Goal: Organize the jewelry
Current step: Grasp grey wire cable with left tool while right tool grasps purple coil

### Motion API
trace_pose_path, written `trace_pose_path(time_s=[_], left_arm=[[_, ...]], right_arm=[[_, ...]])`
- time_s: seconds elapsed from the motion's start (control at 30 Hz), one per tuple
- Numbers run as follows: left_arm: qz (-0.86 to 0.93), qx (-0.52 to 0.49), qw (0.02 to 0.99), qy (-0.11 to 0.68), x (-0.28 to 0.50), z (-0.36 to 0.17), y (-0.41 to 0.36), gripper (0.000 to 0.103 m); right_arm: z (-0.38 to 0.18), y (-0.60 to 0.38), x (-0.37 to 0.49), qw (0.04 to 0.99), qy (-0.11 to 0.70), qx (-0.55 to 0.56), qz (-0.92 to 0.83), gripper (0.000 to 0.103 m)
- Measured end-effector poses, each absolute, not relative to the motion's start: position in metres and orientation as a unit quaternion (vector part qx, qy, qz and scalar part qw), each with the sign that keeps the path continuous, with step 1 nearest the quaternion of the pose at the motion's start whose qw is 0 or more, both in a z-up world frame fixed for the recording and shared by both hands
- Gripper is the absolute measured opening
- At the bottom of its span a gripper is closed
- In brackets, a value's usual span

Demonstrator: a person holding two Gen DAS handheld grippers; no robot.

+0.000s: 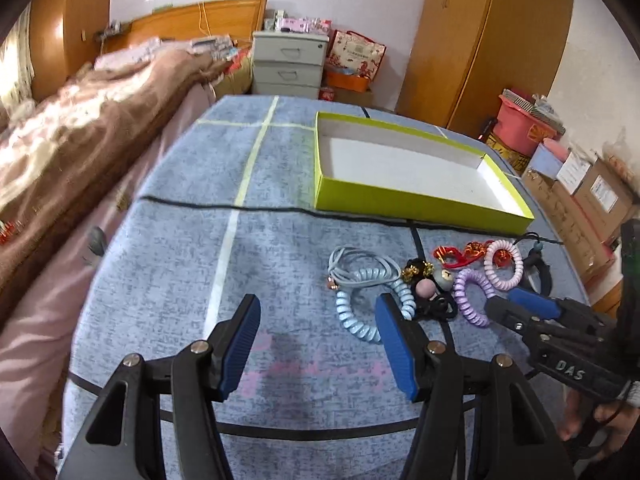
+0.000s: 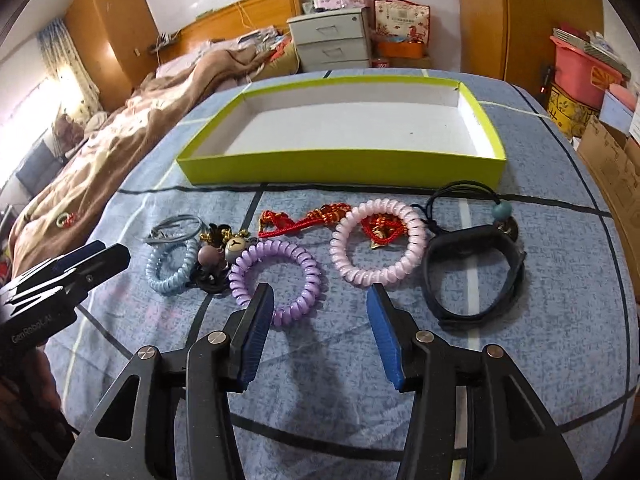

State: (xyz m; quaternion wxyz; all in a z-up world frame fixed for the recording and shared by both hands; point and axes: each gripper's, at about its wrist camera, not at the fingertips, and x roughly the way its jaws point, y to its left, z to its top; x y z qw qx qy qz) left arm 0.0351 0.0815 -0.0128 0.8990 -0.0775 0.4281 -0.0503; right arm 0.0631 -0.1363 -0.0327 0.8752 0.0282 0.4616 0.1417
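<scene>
Both grippers hang open and empty: right gripper [image 2: 320, 300] sits just near-side of the purple coil bracelet [image 2: 276, 280], closest to it; green box [image 2: 340, 166] waits farther back.

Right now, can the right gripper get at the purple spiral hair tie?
Probably yes. The right gripper is open and empty, just short of the purple spiral hair tie, which lies flat on the blue cloth with nothing over it.
</scene>
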Motion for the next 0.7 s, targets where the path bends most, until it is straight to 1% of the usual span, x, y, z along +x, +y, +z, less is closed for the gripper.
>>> trace_pose_path(time_s=[0.1, 0.23, 0.27, 0.3, 0.33, 0.43, 0.47, 0.5, 0.53, 0.63, 0.7], left_arm=[[-0.04, -0.068, 0.901, 0.427, 0.036, -0.015, 0.084, 0.062], [-0.061, -0.089, 0.894, 0.434, 0.04, -0.018, 0.09, 0.062], [-0.062, -0.09, 0.894, 0.435, 0.041, -0.017, 0.091, 0.062], [-0.065, -0.093, 0.893, 0.436, 0.043, -0.017, 0.092, 0.062], [-0.072, -0.1, 0.89, 0.438, 0.045, -0.017, 0.094, 0.062], [-0.078, -0.105, 0.888, 0.44, 0.051, -0.014, 0.095, 0.062], [-0.075, -0.096, 0.891, 0.437, 0.052, -0.013, 0.093, 0.062], [-0.075, -0.089, 0.893, 0.436, 0.054, -0.012, 0.091, 0.062], [-0.079, -0.089, 0.891, 0.439, 0.057, -0.012, 0.089, 0.062], [-0.084, -0.086, 0.886, 0.447, 0.066, -0.014, 0.084, 0.06], [-0.081, -0.076, 0.885, 0.452, 0.071, -0.016, 0.079, 0.053]], right_arm=[[-0.033, -0.132, 0.066, 0.876, 0.462, 0.016, 0.138, 0.049], [-0.035, -0.127, 0.068, 0.877, 0.46, 0.0, 0.139, 0.048], [-0.035, -0.126, 0.069, 0.878, 0.459, -0.006, 0.135, 0.043], [-0.035, -0.126, 0.068, 0.879, 0.458, -0.01, 0.131, 0.034], [-0.036, -0.126, 0.069, 0.879, 0.459, -0.009, 0.133, 0.032], [-0.036, -0.125, 0.069, 0.879, 0.458, -0.015, 0.131, 0.029], [-0.037, -0.124, 0.069, 0.88, 0.458, -0.023, 0.126, 0.025], [-0.036, -0.123, 0.068, 0.88, 0.458, -0.028, 0.122, 0.018], [-0.036, -0.123, 0.068, 0.88, 0.458, -0.03, 0.121, 0.015], [-0.035, -0.124, 0.067, 0.88, 0.458, -0.024, 0.124, 0.012], [-0.035, -0.127, 0.066, 0.88, 0.457, -0.018, 0.126, 0.011]])
